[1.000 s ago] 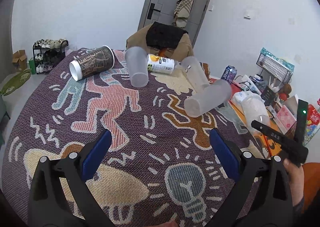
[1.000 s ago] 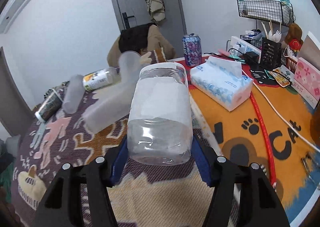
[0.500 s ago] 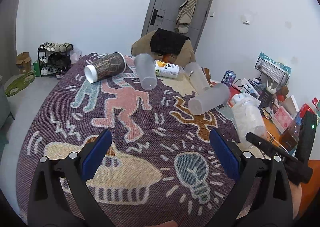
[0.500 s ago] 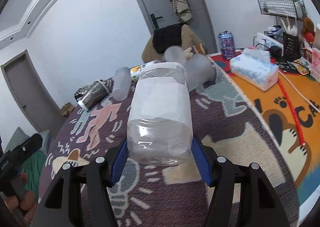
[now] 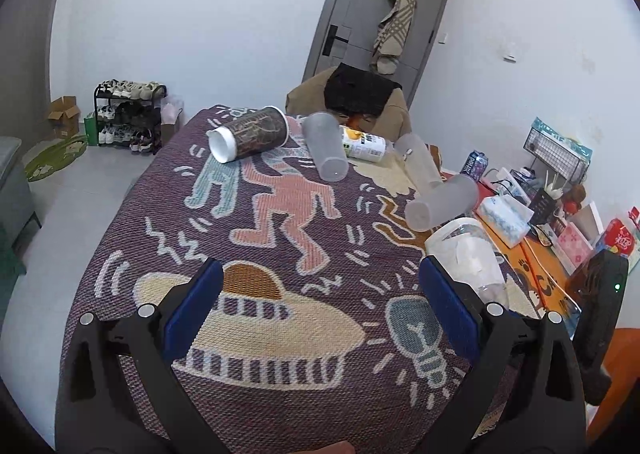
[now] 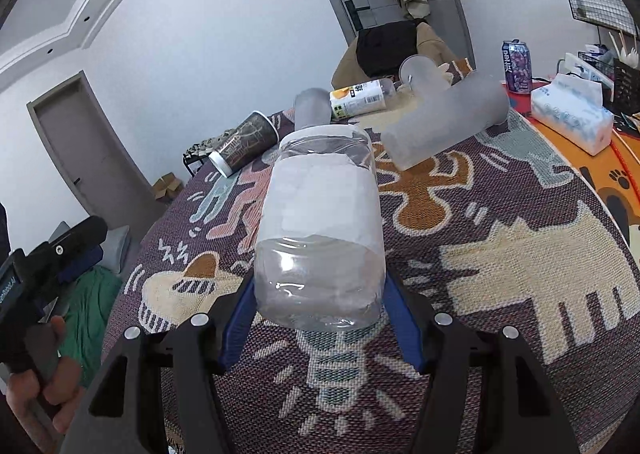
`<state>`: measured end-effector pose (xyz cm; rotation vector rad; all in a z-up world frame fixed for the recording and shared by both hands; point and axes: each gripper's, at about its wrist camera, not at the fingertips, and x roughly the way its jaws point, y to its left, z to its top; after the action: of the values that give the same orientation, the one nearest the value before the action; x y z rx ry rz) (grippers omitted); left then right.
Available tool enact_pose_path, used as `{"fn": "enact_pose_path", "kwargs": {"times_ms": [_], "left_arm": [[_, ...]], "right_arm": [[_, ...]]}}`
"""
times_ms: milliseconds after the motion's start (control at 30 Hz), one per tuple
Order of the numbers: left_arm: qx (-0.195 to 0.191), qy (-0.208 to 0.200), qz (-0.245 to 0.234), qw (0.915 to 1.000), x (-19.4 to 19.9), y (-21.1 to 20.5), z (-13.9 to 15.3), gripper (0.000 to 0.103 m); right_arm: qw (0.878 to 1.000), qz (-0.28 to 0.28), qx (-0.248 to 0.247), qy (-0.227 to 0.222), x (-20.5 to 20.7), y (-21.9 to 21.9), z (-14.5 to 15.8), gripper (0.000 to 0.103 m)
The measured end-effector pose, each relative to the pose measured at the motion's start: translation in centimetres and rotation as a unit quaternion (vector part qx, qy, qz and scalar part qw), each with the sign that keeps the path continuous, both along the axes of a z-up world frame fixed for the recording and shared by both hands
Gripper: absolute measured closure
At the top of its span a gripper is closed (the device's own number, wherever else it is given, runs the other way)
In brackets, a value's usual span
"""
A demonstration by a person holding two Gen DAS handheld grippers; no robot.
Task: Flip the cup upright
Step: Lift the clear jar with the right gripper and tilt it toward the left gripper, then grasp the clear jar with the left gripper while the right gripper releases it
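The right hand-held gripper (image 6: 320,318) is clamped on a clear plastic jar (image 6: 320,238), its blue pads pressed against the jar's lower sides near the base. The jar is tilted, base toward the camera and mouth pointing away over the patterned cloth (image 6: 500,274) that covers the counter. A white label wraps its middle, and nothing can be seen inside it. In the left wrist view the same jar (image 5: 466,254) appears just past the right blue pad of the left hand-held gripper (image 5: 320,294), with its white-rimmed mouth facing up and to the left.

The left hand-held gripper is spread wide with nothing between its pads, above the hat and light-bulb figures woven into the cloth.

Farther back on the counter, several containers lie on their sides: a dark patterned paper cup (image 5: 250,134) with a white rim, a frosted tumbler (image 5: 325,152) beside it, a small labelled bottle (image 5: 364,142) touching that tumbler, and two more frosted tumblers, one (image 5: 418,160) behind the other (image 5: 440,202). All the frosted tumblers look empty.

On the orange mat to the right sit a tissue pack (image 6: 572,118) and a purple drink can (image 6: 517,66), which stands upright.
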<state>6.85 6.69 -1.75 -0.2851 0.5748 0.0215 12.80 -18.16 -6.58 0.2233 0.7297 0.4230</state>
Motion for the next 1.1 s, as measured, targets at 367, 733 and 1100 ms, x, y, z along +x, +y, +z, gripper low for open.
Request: {"fn": "enact_pose_path", "kwargs": {"times_ms": [367, 733, 1100], "left_arm": [[0.008, 0.022, -0.008, 0.9997, 0.7, -0.3, -0.8, 0.006], [-0.007, 0.057, -0.080, 0.9952, 5.4, -5.9, -1.3, 0.006], [-0.007, 0.105, -0.139, 0.9848, 9.2, -10.3, -2.8, 0.006]], "right_arm": [[0.998, 0.008, -0.040, 0.043, 0.0, 1.3, -3.1, 0.025], [1.000, -0.014, 0.005, 0.001, -1.2, -5.0, -0.4, 0.008], [0.997, -0.079, 0.013, 0.010, -0.3, -11.8, -1.8, 0.008]]}}
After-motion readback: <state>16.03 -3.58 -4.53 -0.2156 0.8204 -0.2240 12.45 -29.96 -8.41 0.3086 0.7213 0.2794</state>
